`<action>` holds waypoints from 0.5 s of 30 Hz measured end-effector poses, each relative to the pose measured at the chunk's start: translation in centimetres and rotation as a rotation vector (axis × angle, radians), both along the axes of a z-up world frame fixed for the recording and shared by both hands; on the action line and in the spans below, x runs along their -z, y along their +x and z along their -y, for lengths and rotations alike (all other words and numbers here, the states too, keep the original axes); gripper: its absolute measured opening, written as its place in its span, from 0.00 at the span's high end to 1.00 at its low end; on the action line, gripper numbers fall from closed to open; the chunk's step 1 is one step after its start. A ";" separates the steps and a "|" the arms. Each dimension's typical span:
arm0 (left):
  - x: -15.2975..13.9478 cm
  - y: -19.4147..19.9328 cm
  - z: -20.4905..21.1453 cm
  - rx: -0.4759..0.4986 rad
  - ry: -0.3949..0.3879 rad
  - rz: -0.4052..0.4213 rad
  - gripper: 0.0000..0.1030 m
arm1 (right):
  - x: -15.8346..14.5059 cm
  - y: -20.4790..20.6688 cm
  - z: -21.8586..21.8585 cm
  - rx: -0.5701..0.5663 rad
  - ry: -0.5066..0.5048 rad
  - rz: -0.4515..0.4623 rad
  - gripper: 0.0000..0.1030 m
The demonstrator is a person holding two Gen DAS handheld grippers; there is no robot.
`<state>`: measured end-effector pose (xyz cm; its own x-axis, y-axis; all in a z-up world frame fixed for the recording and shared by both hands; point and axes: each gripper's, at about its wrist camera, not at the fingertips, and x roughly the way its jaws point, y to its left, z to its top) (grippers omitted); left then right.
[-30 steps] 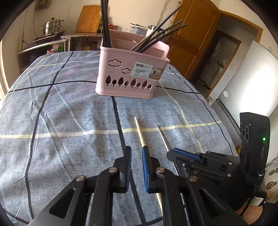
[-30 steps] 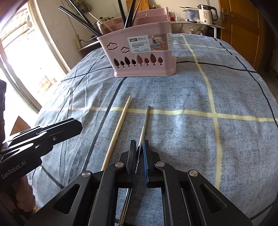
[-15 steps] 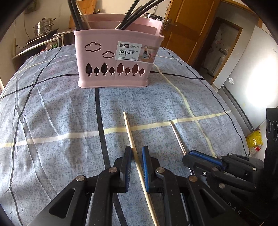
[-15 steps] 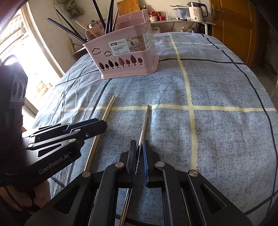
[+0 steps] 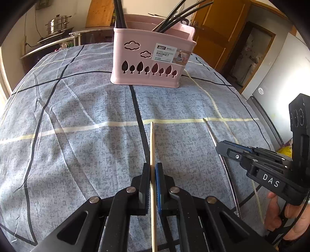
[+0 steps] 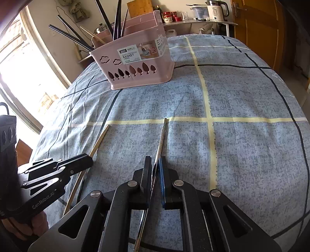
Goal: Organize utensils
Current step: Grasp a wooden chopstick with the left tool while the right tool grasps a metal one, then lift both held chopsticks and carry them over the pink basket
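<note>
My left gripper (image 5: pixel 152 170) is shut on a wooden chopstick (image 5: pixel 151 141) that points ahead toward the pink basket (image 5: pixel 151 64). My right gripper (image 6: pixel 155 166) is shut on a metal chopstick (image 6: pixel 161 135), also pointing toward the basket (image 6: pixel 135 71). Both chopsticks stay low over the blue checked cloth (image 5: pixel 77 116). The basket holds several black chopsticks and a wooden one, standing upright. The right gripper shows in the left wrist view (image 5: pixel 228 149); the left gripper shows in the right wrist view (image 6: pixel 85 160).
The table's right edge drops toward a white fridge (image 5: pixel 281 77) and a wooden door (image 5: pixel 213 29). A counter with a steel pot (image 5: pixel 58 24) stands behind the table. A kettle (image 6: pixel 216 9) and jars sit on a far shelf.
My left gripper has moved over the wooden chopstick and closed on it. My right gripper has kept its hold on the metal chopstick. The basket looks nearer in the left view.
</note>
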<state>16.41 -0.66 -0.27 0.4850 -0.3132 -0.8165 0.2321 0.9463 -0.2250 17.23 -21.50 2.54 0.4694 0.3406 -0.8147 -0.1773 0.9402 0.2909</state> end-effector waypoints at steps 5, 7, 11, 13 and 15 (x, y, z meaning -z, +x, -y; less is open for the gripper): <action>-0.5 1.6 0.6 0.017 0.023 0.001 0.93 | -0.5 1.3 -0.3 0.001 -0.015 0.012 0.91; -0.3 2.4 1.0 0.023 0.037 -0.004 0.93 | -0.5 2.0 -0.5 -0.007 -0.031 0.007 0.91; 0.1 3.7 1.5 0.028 0.042 -0.016 0.93 | 0.0 3.3 -0.6 -0.018 -0.035 -0.017 0.91; 0.1 4.1 1.7 0.036 0.047 -0.013 0.93 | 0.3 3.8 -0.6 -0.022 -0.033 -0.032 0.91; 0.2 4.5 1.8 0.038 0.050 -0.012 0.93 | 0.5 4.0 -0.6 -0.024 -0.025 -0.039 0.91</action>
